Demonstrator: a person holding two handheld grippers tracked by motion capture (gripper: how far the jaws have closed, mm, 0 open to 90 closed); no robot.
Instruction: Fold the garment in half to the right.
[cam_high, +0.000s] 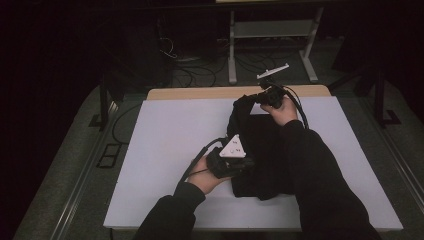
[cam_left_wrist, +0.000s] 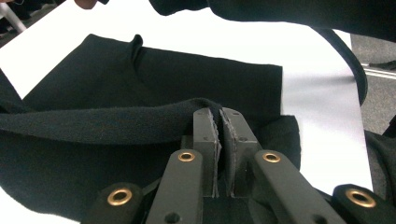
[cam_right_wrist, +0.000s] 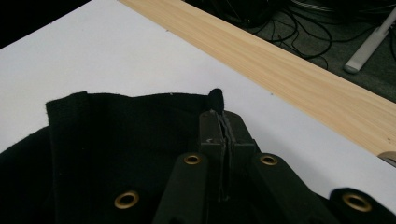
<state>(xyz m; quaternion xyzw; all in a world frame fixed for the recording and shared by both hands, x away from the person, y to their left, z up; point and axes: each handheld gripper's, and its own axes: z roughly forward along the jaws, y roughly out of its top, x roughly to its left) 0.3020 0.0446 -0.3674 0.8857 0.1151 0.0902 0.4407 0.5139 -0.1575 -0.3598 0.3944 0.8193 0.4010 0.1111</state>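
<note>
A black cloth (cam_high: 260, 150) lies partly folded on the white table top (cam_high: 165, 135), right of the middle. My left gripper (cam_high: 248, 161) is shut on the cloth's near left edge. In the left gripper view its jaws pinch a raised fold of the black cloth (cam_left_wrist: 140, 121) at the left gripper's tips (cam_left_wrist: 218, 114). My right gripper (cam_high: 264, 95) is shut on the cloth's far edge near the table's back. In the right gripper view the right gripper's tips (cam_right_wrist: 222, 116) clamp a small tuft at a corner of the cloth (cam_right_wrist: 116, 144), lifted a little off the table.
A strip of light wood (cam_high: 200, 92) runs along the table's far edge; the wooden strip (cam_right_wrist: 289, 65) lies just beyond the right gripper. A white metal stand (cam_high: 272, 30) and cables stand on the floor behind. Bare white table lies to the left.
</note>
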